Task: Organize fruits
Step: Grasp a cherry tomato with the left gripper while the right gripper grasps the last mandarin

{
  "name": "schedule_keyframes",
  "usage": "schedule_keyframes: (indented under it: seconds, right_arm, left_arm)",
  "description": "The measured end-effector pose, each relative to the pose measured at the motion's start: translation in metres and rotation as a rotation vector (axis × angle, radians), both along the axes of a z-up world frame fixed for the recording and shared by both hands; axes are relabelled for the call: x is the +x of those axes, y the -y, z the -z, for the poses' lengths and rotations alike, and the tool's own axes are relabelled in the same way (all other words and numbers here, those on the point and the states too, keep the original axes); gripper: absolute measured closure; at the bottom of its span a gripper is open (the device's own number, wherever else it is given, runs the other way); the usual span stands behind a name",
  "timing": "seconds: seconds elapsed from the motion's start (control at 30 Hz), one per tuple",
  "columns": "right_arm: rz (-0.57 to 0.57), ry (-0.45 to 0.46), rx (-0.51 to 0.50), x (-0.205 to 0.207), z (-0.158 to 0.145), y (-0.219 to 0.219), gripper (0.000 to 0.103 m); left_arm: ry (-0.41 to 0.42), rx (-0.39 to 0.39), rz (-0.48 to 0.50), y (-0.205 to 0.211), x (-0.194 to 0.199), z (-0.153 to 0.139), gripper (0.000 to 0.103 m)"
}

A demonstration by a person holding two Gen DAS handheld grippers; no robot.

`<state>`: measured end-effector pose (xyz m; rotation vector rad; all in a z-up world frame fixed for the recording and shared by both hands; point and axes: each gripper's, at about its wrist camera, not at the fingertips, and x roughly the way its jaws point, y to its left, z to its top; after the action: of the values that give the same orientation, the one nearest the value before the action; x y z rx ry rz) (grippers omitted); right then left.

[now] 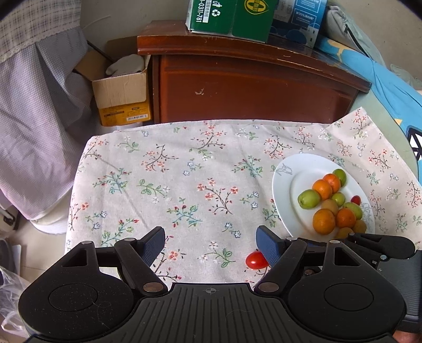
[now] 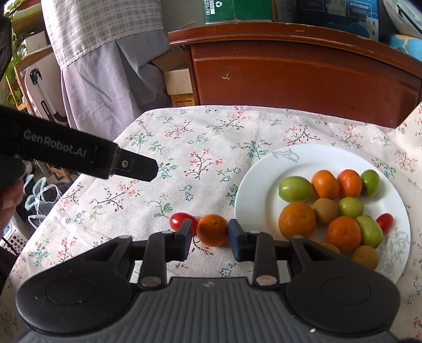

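Note:
A white plate point(image 2: 253, 200) on the floral tablecloth holds several oranges, green plums, brownish fruits and a cherry tomato point(image 2: 384, 221). My right gripper point(image 2: 210, 231) has its jaws around a loose orange point(image 2: 212, 229) on the cloth just left of the plate; a small gap shows at each pad. A cherry tomato point(image 2: 178, 221) lies beside its left finger. My left gripper point(image 1: 210, 241) is open and empty above the cloth, left of the plate point(image 1: 283, 190). The same tomato point(image 1: 256, 260) sits by its right finger.
A brown wooden cabinet point(image 1: 250, 89) stands behind the table with green and blue cartons point(image 1: 226, 15) on top. A cardboard box point(image 1: 122, 97) and hanging checked cloth point(image 1: 39, 105) are at the left. The left gripper's body point(image 2: 87, 155) reaches over the cloth.

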<state>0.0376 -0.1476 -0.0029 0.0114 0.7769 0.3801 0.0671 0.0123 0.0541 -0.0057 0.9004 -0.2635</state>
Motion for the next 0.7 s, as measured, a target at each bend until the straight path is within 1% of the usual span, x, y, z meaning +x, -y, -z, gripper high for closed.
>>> schedule_keyframes:
  seconds: [0.27, 0.37, 0.43, 0.57, 0.7]
  right_arm:
    - [-0.036, 0.007, -0.065, -0.002, 0.006, -0.010, 0.074]
    - [-0.036, -0.006, -0.046, -0.003, 0.003, -0.008, 0.074]
    - [-0.031, -0.011, -0.052, -0.007, 0.000, -0.007, 0.074]
    - [0.019, -0.054, -0.049, -0.018, -0.004, 0.002, 0.074]
    - [0.109, -0.133, 0.031, -0.026, -0.005, 0.019, 0.074]
  left_arm:
    - [-0.006, 0.003, 0.016, 0.001, -0.001, 0.003, 0.026]
    - [0.002, 0.011, 0.029, 0.002, -0.001, 0.004, 0.026]
    - [-0.005, 0.007, 0.042, 0.003, -0.002, 0.007, 0.026]
    - [0.002, 0.021, 0.084, 0.010, -0.008, 0.014, 0.026]
    - [0.013, 0.048, 0.139, 0.019, -0.013, 0.023, 0.027]
